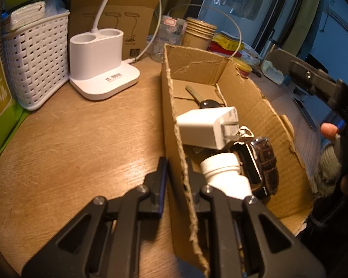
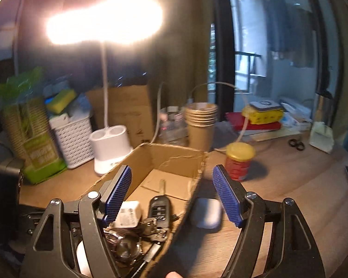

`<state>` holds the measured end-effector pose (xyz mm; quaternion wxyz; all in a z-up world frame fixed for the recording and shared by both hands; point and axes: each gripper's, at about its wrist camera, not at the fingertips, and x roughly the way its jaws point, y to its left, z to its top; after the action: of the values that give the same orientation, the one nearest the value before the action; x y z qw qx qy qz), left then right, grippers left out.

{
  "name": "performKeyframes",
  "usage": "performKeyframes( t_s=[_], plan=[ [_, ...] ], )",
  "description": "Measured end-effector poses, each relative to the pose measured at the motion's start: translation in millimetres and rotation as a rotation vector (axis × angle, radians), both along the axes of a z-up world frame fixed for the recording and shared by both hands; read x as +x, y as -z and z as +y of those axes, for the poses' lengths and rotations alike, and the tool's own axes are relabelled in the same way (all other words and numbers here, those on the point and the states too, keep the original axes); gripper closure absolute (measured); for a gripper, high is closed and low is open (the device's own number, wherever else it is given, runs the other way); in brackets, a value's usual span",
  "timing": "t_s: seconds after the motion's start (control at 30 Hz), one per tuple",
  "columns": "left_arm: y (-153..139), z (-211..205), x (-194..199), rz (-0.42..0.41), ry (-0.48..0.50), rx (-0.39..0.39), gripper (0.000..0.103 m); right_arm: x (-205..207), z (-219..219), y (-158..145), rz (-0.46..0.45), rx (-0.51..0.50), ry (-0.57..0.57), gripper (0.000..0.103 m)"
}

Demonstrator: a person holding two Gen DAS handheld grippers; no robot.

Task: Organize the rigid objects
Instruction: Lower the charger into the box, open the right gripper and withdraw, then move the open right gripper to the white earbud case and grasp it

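Nearest the lens, your left tongs (image 1: 176, 180) are clenched on the near left wall of the cardboard box (image 1: 171, 106), one finger outside, one inside, pinning it to the wooden surface (image 1: 81, 143). Your right tongs (image 2: 171, 194) are released, nothing between the pads; they hang above the box's right wall. Inside the box, counted: one white charger plug (image 1: 206, 127), one white bottle (image 1: 225, 173) with a ribbed cap, one wristwatch (image 1: 264, 162) with a brown strap, one car key (image 2: 160, 208), plus a metal key bunch too tangled to count. Still out on the surface: one white earbud case (image 2: 206, 213) just right of the box, touching or nearly touching its wall, and one red can (image 2: 238, 164) with a yellow lid, farther right. The case looks like the next pick: likely light, hard, smooth and rounded, so slippery; take it across the flat long sides, mid-body, not the curved ends. The can should be stiffer and heavier; grip the body below the lid. Far back: one stack of paper cups (image 2: 200, 120), about five rims, one white basket (image 1: 35, 60), one lamp base (image 1: 99, 62).
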<state>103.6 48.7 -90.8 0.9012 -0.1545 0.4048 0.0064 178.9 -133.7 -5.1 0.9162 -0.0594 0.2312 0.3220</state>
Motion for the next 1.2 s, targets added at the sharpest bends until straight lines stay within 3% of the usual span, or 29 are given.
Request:
performKeyframes(
  t_s=[0.43, 0.83, 1.03, 1.2],
  plan=[
    [0.7, -0.6, 0.1, 0.0, 0.0, 0.0, 0.088, 7.1, -42.0, -2.9, 0.004, 0.063, 0.155, 0.027],
    [0.7, -0.6, 0.1, 0.0, 0.0, 0.001, 0.088, 26.3, -68.9, 9.6, 0.012, -0.001, 0.287, 0.027],
    [0.8, -0.6, 0.2, -0.001, 0.0, 0.001, 0.088, 38.4, -70.9, 24.0, 0.058, -0.039, 0.306, 0.027],
    [0.7, -0.6, 0.1, -0.001, 0.0, 0.001, 0.088, 46.8, -56.6, 43.1, 0.127, -0.095, 0.24, 0.027]
  ],
)
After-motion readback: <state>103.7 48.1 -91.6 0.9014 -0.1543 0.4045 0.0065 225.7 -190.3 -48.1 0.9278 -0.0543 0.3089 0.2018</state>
